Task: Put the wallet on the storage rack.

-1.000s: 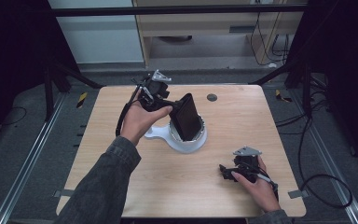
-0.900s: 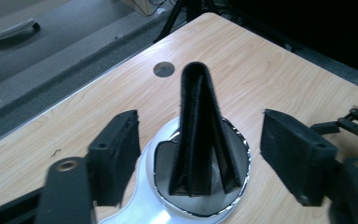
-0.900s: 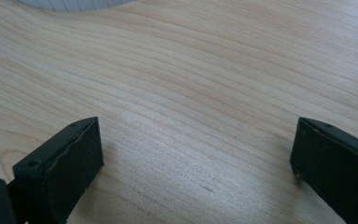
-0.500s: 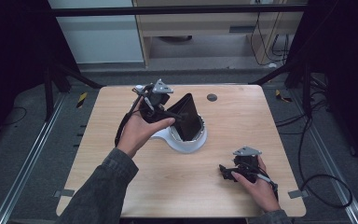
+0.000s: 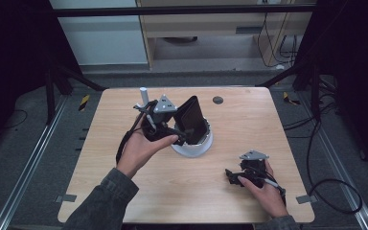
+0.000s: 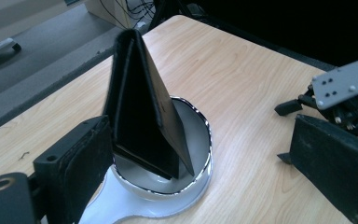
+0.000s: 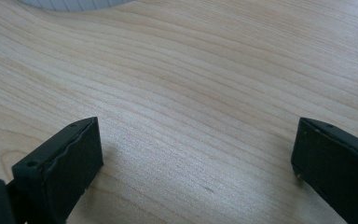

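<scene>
You can read no words or labels on anything here. A white bowl (image 5: 194, 147) sits on the wooden table (image 5: 124, 191), near the middle. Inside it stands a black wallet (image 5: 191, 119), folded like a little tent, with its bottom edge down in the bowl and its top pointing up. In the left gripper view the wallet (image 6: 142, 107) leans a bit and its lower corner rests on the bowl's floor (image 6: 177, 186).

Your left gripper (image 5: 179, 135) is right beside the bowl. Its jaws are wide apart and hold nothing; one jaw sits just next to the wallet. A second ago your left gripper was farther back and the wallet tipped more to the side. Now the wallet stands straighter.

Your right gripper (image 5: 232, 176) rests low on the table, well apart from the bowl. Its jaws are wide apart too, with just bare wood between them. It has not moved.
</scene>
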The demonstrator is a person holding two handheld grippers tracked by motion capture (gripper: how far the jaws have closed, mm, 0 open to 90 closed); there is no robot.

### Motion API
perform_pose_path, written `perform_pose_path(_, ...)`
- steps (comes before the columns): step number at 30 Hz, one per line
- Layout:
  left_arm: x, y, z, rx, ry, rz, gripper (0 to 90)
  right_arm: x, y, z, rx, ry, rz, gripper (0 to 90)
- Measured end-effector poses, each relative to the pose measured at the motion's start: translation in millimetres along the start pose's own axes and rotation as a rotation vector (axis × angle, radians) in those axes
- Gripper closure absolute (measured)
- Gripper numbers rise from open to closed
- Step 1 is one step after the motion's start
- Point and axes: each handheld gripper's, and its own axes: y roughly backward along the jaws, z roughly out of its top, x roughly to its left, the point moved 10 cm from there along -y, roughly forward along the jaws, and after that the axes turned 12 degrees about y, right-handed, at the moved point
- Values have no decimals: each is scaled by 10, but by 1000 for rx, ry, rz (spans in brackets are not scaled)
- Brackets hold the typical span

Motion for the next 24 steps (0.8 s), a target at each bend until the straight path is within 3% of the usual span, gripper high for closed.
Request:
perform_pose_path(14,-218,38,-438,0,-4,-26,48,22,15,-9,0,-8,-4,23)
perform_pose_path(18,-192,27,-617,12,1,-22,47,26,18,-7,-1,-10,-3,22)
perform_pose_path(24,-47,-18,-929,46,44,-12,44,27,18,-8,-1,-10,-3,23)
